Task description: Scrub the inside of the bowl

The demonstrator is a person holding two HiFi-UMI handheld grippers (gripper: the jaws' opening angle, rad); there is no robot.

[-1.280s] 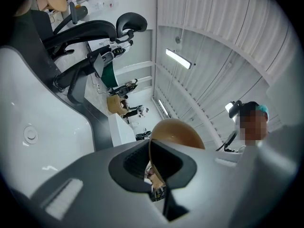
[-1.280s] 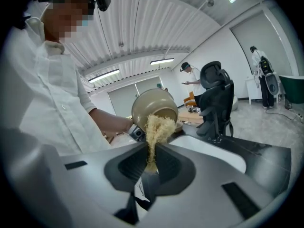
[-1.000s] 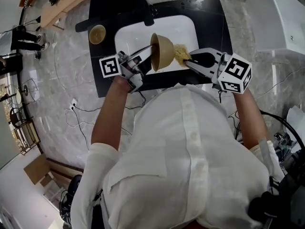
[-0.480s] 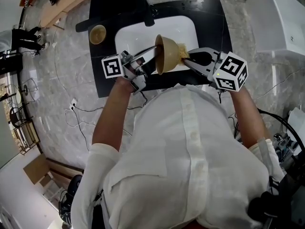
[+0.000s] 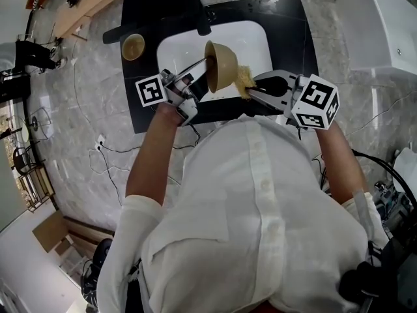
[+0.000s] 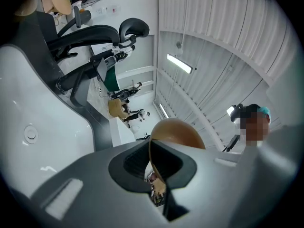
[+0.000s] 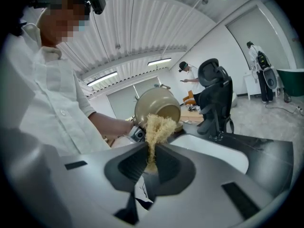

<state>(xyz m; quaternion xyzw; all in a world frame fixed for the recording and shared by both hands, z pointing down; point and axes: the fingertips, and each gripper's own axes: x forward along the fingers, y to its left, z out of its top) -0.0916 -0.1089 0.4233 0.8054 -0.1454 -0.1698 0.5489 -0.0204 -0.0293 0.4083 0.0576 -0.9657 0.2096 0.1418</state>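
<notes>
Still scrubbing: pad drawn back from the bowl

Now the right gripper [image 5: 255,89], clamped on the fibrous scrub pad [image 5: 244,78], sits just off the bowl's mouth; half a second ago the pad was pressed inside. The left gripper [image 5: 203,69] pinches the bowl [image 5: 221,65] by its rim, tipped on edge over the sink [image 5: 179,44], directly ahead of the right gripper. Probably between strokes, with more scrubbing to do.

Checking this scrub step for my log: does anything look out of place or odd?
Yes. The bowl, clamped by its rim in the left gripper and tipped on its side over the sink, has the right gripper's scrubber at its outer side, not inside. Nothing looks spilled.
</notes>
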